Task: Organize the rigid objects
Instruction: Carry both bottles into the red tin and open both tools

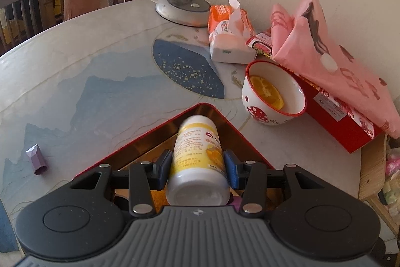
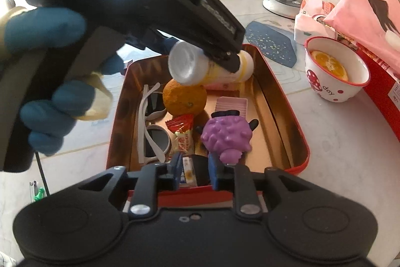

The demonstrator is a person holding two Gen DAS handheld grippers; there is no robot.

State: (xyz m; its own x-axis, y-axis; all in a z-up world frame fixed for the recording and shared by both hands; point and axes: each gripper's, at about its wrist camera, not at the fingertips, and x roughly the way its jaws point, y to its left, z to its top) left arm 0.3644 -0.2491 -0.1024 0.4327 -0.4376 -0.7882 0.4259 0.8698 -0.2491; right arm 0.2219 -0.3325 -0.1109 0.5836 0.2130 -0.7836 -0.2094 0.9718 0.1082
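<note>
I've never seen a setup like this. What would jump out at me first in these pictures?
Probably the white and yellow bottle, clamped on its side between the left gripper fingers and held above the red tin tray. Inside the tray, a purple knobbly toy sits by an orange and white sunglasses. To the right on the table stands a mushroom-patterned cup holding an orange slice.

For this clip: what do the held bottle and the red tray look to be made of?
White bottle with yellow label, clamped in the left hand-held gripper: likely plastic, going by its smooth, dully glossy, opaque wall. Red tray with gold interior: probably painted metal tin, going by its mirror-like lining and thin rolled rim.
</note>
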